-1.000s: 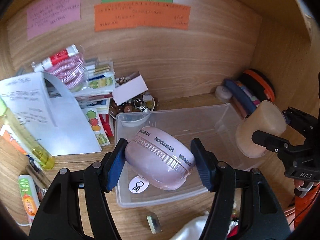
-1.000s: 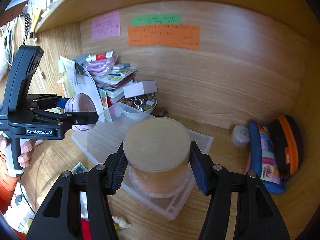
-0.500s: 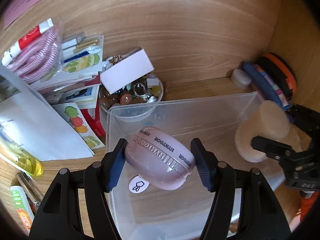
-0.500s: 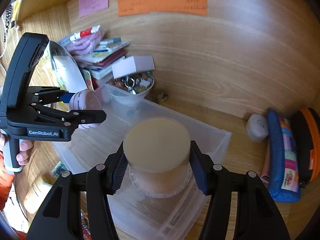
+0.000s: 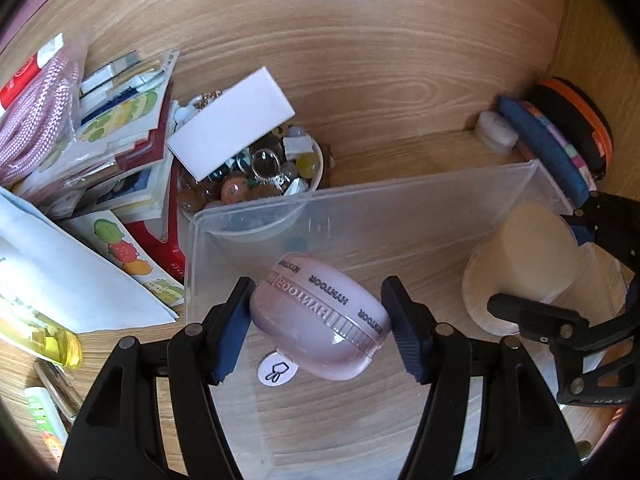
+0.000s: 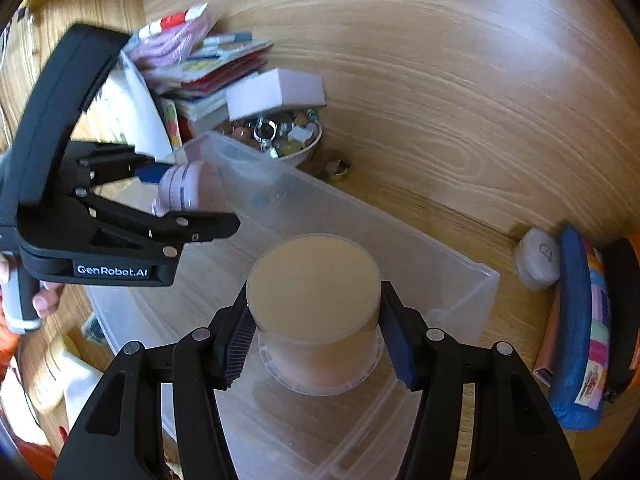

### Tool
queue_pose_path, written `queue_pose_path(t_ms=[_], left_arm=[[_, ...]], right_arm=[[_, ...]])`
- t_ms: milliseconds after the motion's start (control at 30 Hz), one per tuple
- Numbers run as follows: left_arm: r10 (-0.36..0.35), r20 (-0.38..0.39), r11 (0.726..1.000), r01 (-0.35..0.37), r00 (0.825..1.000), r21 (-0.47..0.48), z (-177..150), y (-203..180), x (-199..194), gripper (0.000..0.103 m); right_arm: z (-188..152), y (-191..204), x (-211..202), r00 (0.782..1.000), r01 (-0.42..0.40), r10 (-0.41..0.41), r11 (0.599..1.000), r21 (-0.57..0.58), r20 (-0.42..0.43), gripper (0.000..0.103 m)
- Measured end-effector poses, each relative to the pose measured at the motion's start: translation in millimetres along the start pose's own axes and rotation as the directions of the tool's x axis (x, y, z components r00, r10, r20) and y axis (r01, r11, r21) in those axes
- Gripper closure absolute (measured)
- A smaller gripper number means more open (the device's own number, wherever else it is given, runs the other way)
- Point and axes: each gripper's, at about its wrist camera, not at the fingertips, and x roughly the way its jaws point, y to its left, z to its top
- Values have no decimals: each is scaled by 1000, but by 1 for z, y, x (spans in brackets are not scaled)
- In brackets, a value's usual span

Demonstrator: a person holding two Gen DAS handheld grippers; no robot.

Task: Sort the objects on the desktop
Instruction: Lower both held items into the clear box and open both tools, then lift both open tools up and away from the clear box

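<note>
Together, both pairs of tongs hang over the clear plastic bin (image 5: 400, 204) on the table (image 5: 400, 148): the left tongs (image 5: 316, 320) are clamped on a pink oval case (image 5: 320, 316) printed HYNTOOR, held tilted above the bin's near-left part, with a small white tag (image 5: 277, 372) dangling under it. To their right, the right tongs (image 6: 316, 332) are clamped on a beige lidded tub (image 6: 314, 292), upright and low inside the bin, whether touching its floor I cannot tell. Beyond the left tongs, just behind the bin's far wall, a bowl of trinkets (image 5: 256, 180) carries a white box (image 5: 230, 120), and far right of the right tongs pouches (image 6: 580, 332) stand on edge.
</note>
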Motion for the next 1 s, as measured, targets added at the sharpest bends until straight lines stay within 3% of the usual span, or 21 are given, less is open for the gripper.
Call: queue_pose_path(t_ms=[167,400,533,600,733,1000], left_arm=[[29,-45,999,-27,999,48,-1,-10,9,39],[85,-39,993,-81,996,83,-6,-17,10,39],[78,-40,993,-74,996,91,-7,-15,11,35],[84,-40,993,-80,996,87,-7,-17,11,34],[83,-40,994,-80,996,74,-7,-17,7,33],[84,23,995,-85,996,53,-7,-10,-34,17]], right_arm=[[2,4,7,998,2,-4,1000,-30,-55,49],[1,10,13,993,38,-46,997,-72,-105,49],[0,20,11,988,121,-132,985,-125,-84,47],[1,18,10,987,130,-141,984,-119,-84,45],[1,14,3,985,155,-161,983,-97,-59,31],[4,9,-34,983,181,-179,983,-35,45,20]])
